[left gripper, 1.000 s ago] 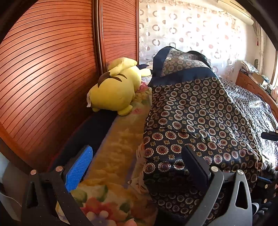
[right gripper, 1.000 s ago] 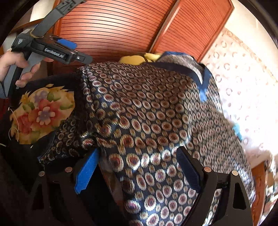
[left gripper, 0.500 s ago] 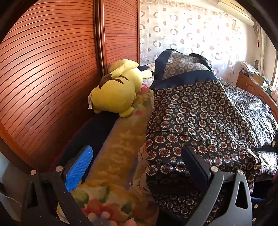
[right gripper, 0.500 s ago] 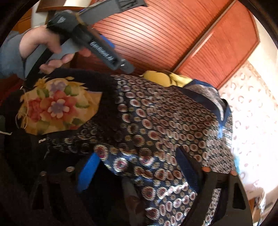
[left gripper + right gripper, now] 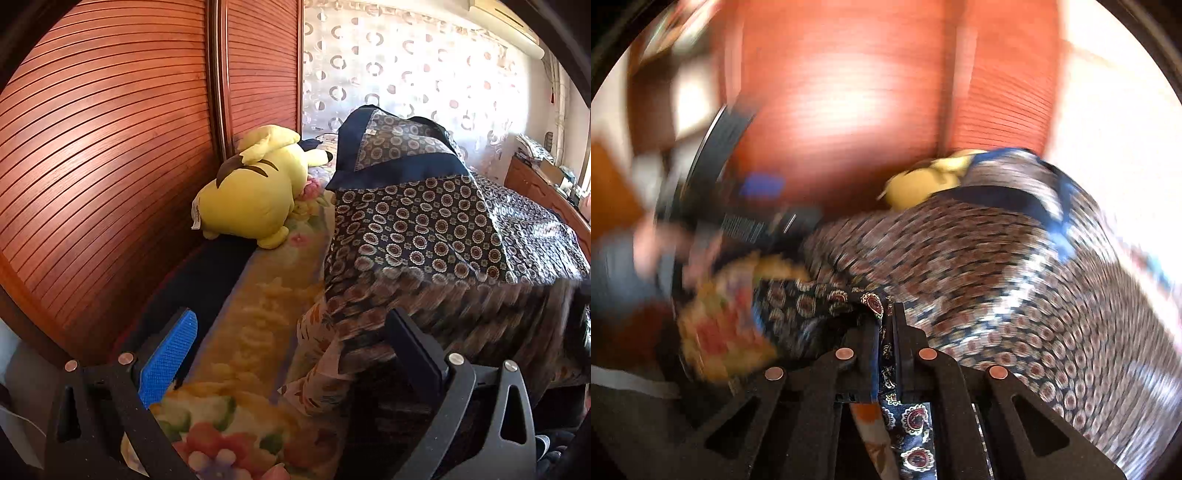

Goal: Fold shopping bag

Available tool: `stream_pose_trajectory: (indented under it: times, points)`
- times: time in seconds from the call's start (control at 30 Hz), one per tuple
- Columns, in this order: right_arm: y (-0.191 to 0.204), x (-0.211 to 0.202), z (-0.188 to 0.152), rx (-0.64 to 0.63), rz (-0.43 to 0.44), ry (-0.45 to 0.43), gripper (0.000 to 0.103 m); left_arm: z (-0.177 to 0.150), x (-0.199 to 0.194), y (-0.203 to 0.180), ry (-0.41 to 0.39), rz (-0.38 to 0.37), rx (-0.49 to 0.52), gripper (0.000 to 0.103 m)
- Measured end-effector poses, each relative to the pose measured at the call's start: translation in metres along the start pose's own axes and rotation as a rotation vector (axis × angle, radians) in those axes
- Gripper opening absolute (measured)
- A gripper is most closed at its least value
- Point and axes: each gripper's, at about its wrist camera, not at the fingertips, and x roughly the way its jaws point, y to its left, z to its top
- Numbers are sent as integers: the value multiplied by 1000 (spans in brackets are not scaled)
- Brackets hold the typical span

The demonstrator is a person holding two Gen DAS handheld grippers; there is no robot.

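Two grippers are mine here, one in each hand. My right gripper [image 5: 885, 314] has just been closing, and its black jaws now stand pinched together on a fold of the one shopping bag [image 5: 424, 229], a navy fabric bag printed with small round medallions and edged with plain dark blue bands. The cloth runs up between the jaws and out below them. That wrist view is badly smeared, so I can make out little else in it beyond the bag's bulk spreading to the right.

My left gripper [image 5: 291, 332] stands wide open with nothing held; one finger carries a blue textured pad [image 5: 166, 362], the other finger [image 5: 413, 343] is black and sits just in front of the bag's near edge, which is blurred. I cannot tell whether that finger touches the cloth.

The bag lies spread over the bed, on top of one floral blanket [image 5: 255, 325] in yellow with red and pink flowers. One yellow plush toy [image 5: 255, 192] with dark stripes lies on the blanket beside the bag's far left corner, against two slatted reddish wooden doors [image 5: 110, 155]. One white curtain [image 5: 406, 62] with ring patterns hangs behind the bed.
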Motion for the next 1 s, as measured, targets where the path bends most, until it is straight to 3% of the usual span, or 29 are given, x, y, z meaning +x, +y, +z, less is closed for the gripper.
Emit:
stream_pose_trajectory:
  times: [0.1,0.17,0.23,0.4,0.53,0.7,0.87,1.0]
  points:
    - [-49,-8,-11,290,-63,-24,5,0,0,-2,0,-6,2,103]
    - [-67,-8,-26,342,-158,-3,5,-3,2,-4,11,-16,3,103]
    - [-74,-2,-38,347,-197,37,5,-6,5,-8,30,-38,3,103]
    - [-61,8,-45,254,-243,81,5,-6,1,-24,47,-117,10,98]
    - [-41,7,-42,168,-256,57,5,-5,-9,-43,49,-196,34,94]
    - [-32,14,-30,80,-245,59,13,-18,-3,-58,111,-291,14,76]
    - [-30,13,-29,37,-217,50,24,-20,-12,-71,82,-339,-6,60]
    - [-29,8,-27,21,-198,37,27,-19,-17,-79,69,-358,15,53]
